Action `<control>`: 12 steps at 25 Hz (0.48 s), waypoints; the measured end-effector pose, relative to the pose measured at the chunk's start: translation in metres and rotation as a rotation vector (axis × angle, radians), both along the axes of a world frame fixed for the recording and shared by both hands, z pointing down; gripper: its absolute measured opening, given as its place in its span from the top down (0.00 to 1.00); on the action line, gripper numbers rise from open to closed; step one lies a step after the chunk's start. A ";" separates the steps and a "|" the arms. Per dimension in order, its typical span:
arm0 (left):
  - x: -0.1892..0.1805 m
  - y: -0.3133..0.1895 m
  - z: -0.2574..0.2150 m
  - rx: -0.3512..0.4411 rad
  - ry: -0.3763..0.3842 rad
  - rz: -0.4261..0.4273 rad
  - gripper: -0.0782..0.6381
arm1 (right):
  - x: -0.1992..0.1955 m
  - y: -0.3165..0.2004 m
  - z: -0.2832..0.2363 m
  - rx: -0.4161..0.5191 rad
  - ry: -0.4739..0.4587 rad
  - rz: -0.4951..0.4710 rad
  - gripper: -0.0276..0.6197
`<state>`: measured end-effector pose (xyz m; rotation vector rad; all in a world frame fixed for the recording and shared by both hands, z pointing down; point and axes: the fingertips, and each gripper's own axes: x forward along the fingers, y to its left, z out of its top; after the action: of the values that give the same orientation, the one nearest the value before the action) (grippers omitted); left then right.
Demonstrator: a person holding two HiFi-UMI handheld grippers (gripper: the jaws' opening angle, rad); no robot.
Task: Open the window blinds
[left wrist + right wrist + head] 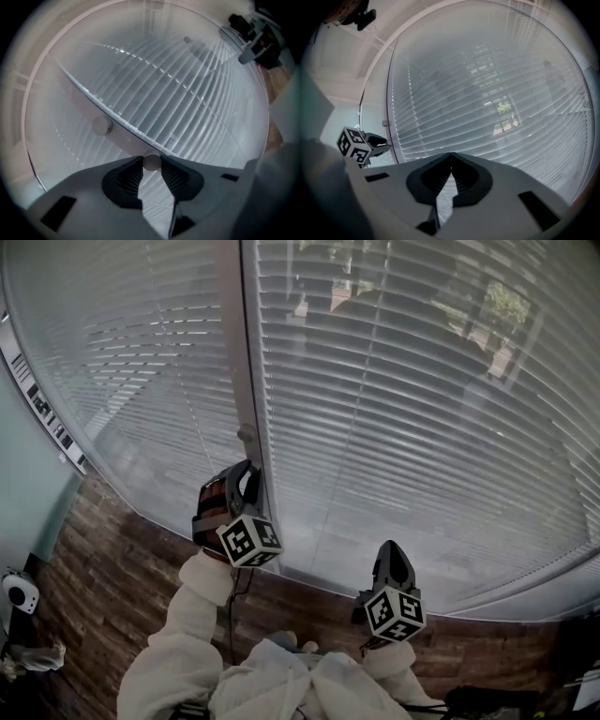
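In the head view the left blind (141,362) is cut off at the left edge, and its slats lie too flat for anything behind them to show. The left tool (249,472) is level against the post (242,362) between the two panes. Its own body hides its tips in that view. In the left gripper view its jaws are clamped on a white round knob (151,162) on that post. A second knob (101,125) sits free farther along the post. A white fleecy sleeve (202,615) covers the arm behind the tool. The right tool (450,155) is closed on nothing and hangs short of the right blind (403,409), apart from its slats. Hazy greenery (503,108) shows through the gaps in those slats.
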<state>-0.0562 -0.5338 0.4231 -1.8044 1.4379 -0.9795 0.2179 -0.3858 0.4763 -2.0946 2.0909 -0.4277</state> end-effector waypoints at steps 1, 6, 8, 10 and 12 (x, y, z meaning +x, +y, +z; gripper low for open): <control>0.000 0.000 0.000 0.016 -0.059 0.000 0.72 | -0.001 0.000 0.000 0.000 -0.001 -0.003 0.94; 0.001 0.003 0.000 0.086 -0.364 -0.008 0.72 | -0.005 -0.001 -0.001 0.001 -0.003 -0.010 0.94; 0.000 0.003 0.003 0.102 -0.472 -0.011 0.72 | -0.006 -0.001 -0.001 0.001 -0.006 -0.012 0.94; -0.003 0.002 0.004 0.121 -0.587 -0.018 0.72 | -0.007 -0.001 -0.002 0.002 -0.009 -0.015 0.94; -0.004 0.002 0.002 0.153 -0.691 -0.014 0.72 | -0.007 -0.001 -0.001 0.002 -0.014 -0.016 0.94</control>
<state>-0.0602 -0.5313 0.4249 -1.1691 1.0480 -1.2940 0.2106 -0.3868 0.4758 -2.0692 2.1013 -0.4408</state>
